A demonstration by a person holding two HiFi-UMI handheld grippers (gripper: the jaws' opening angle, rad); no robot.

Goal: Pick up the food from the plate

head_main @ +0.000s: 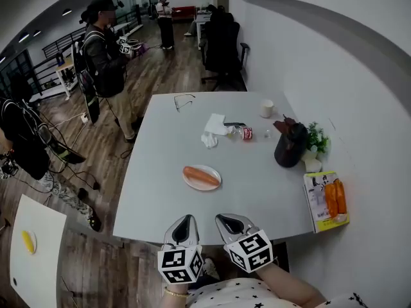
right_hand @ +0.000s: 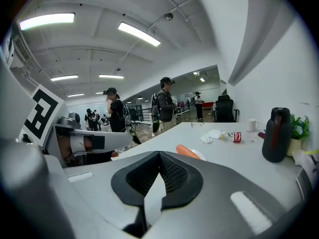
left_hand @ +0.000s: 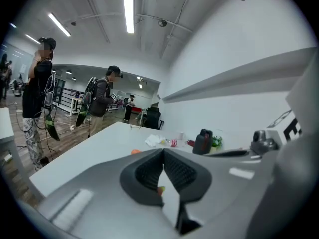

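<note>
Jaws together, carrot (left_hand: 134,152) half-hidden (behind them)

Side by side at the table's near edge, the left gripper (head_main: 185,224) and right gripper (head_main: 229,222) point forward, both with jaws closed and empty.

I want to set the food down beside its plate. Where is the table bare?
Bare: left of the plate up to the glasses, and between plate and near edge. Crowded: tissue, can, jug at the far right.
</note>
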